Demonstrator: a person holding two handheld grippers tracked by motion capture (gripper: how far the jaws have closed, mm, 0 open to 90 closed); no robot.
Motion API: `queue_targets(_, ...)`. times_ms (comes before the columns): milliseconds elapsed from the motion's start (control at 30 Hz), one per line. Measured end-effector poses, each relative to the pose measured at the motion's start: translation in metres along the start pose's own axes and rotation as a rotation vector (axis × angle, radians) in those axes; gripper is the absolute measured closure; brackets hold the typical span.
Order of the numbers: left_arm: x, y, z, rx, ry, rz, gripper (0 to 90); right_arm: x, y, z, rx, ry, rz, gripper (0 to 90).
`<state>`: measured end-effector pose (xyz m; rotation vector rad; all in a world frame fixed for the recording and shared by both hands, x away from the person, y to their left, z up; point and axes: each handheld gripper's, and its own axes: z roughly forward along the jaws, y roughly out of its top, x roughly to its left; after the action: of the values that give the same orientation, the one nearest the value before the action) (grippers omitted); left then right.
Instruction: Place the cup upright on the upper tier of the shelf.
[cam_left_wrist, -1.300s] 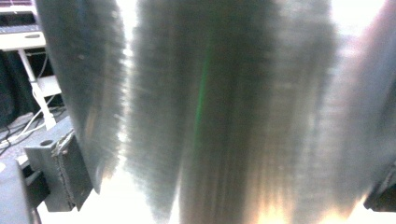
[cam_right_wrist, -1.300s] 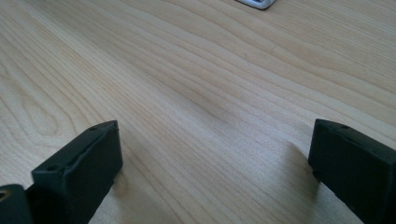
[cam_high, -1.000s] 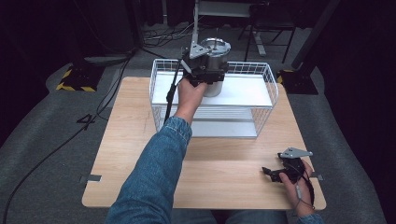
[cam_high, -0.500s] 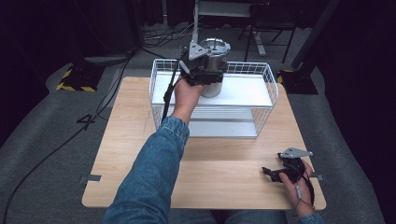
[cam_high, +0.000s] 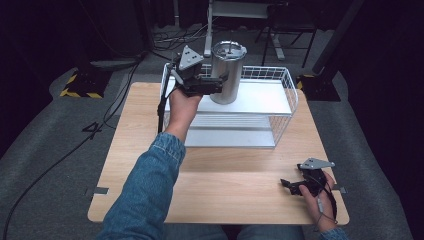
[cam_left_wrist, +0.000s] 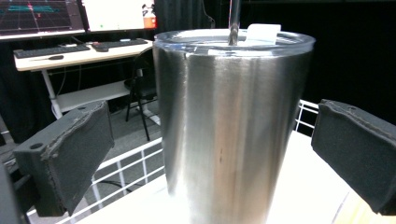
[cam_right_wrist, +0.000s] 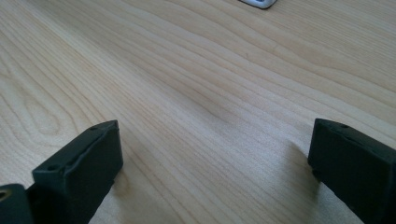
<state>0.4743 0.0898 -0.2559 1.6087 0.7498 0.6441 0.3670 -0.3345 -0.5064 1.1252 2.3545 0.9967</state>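
Observation:
A stainless steel tumbler (cam_high: 228, 70) with a clear lid stands upright on the white top shelf of a wire rack (cam_high: 265, 102) at the back of the table. My left gripper (cam_high: 220, 83) is held level at the tumbler's left side. In the left gripper view the tumbler (cam_left_wrist: 229, 130) stands between the open jaws of my left gripper (cam_left_wrist: 212, 156), with a gap on each side. My right gripper (cam_high: 286, 185) rests open on the wooden table (cam_high: 225, 170) near the front right corner, and the right gripper view has bare wood between the jaws of my right gripper (cam_right_wrist: 210, 172).
The rack's wire rim (cam_high: 291, 85) rises around the shelf, with a lower shelf (cam_high: 235, 137) below. Beyond the rack stand a desk with keyboards (cam_left_wrist: 70, 49), monitors and a chair. Dark floor surrounds the table.
My left gripper has drawn back to the left from the tumbler, which now shows more fully. The right gripper has stayed put.

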Motion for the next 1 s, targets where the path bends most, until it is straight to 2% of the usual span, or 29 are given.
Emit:
queue_targets(167,-0.003,0.000,-0.021,0.004,-0.008,0.005,0.0,0.000,0.000,0.000,0.005,-0.001,0.003,2.9)
queue_targets(467,-0.025,-0.003,-0.062,0.009,-0.049,0.058,0.0,0.000,0.000,0.000,0.006,-0.001,0.000,2.9)
queue_targets(533,-0.029,-0.004,-0.068,0.015,-0.056,0.056,0.0,0.000,0.000,0.000,0.006,0.000,0.000,2.9)
queue_targets(800,-0.045,-0.017,-0.094,0.057,-0.074,0.086,0.0,0.000,0.000,0.000,0.006,0.000,0.000,3.0)
queue_targets(867,-0.046,-0.022,-0.098,0.078,-0.065,0.084,0.0,0.000,0.000,0.000,0.006,-0.001,0.000,2.9)
queue_targets(1000,-0.046,-0.032,-0.105,0.090,-0.069,0.069,0.0,0.000,0.000,0.000,0.006,0.000,0.001,2.9)
